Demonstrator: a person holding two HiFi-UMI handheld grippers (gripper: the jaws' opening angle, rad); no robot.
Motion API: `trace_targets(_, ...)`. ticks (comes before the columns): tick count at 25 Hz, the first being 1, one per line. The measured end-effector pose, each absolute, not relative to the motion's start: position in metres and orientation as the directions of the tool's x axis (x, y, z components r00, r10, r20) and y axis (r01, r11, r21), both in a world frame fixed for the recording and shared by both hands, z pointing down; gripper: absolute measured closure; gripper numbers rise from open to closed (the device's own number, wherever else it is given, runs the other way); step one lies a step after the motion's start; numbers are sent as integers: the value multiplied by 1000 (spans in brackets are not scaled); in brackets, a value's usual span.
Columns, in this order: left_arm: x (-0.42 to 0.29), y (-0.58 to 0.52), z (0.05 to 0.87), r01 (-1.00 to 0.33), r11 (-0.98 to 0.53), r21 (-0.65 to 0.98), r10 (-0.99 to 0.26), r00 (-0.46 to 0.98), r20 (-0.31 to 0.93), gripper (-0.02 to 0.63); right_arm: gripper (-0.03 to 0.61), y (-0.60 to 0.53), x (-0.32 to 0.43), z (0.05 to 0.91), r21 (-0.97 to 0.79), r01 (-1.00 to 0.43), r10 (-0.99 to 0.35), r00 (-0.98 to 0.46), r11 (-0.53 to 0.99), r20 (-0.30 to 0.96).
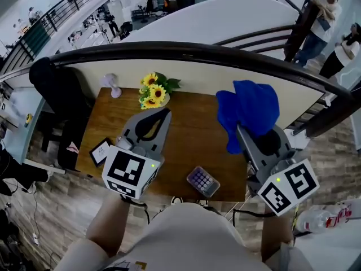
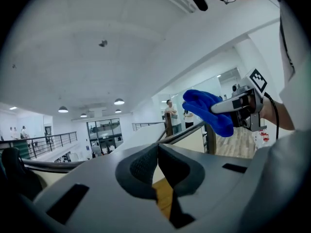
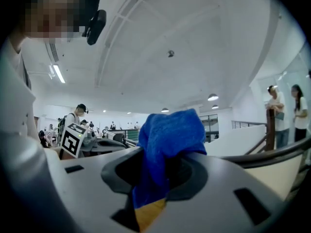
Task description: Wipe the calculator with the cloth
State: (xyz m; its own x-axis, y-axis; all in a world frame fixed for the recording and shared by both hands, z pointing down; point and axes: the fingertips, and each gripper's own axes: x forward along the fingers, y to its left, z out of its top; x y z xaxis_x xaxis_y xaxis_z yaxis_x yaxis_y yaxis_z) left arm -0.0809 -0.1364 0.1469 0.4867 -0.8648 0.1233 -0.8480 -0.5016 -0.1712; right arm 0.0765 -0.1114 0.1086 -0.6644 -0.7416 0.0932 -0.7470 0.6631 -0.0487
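Sunflowers [image 1: 153, 92], small card [image 1: 100, 151], table [image 1: 192, 129]

We find bare wood down the middle of the bench [image 1: 194, 126], open from the far edge to the calculator [image 1: 203, 181] at the near edge. The left hand-held gripper [image 1: 164, 113], jaws together, hangs over the left half. The right hand-held gripper [image 3: 163, 153] hangs over the right corner, and the blue cloth [image 1: 251, 109] pinched in it droops in front. Sunflowers [image 1: 154, 90] and what may be a small fan [image 1: 111, 84] crowd the far edge. A black-and-white card [image 1: 100, 151] lies at the near left. The dark railing [image 1: 186, 51] closes off the far side, and a dark draped chair [image 1: 56, 89] blocks the left end.
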Motion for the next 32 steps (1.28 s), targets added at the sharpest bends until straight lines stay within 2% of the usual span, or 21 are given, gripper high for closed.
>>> trace_targets(10, -87, -125, 106, -860, -469, -202, -880, 474, 26, 607, 449, -107, 99, 77, 84, -804, -808, -589, 588, 13)
trace_targets(24, -81, -105, 138, -864, -476, -164, -880, 467, 92, 607, 453, -100, 106, 136, 50, -777, -772, -612, 627, 172)
trace_targets(32, -83, -102, 144, -872, -460, -166, -888, 449, 103, 607, 453, -103, 104, 142, 49, -773, -766, -616, 633, 184)
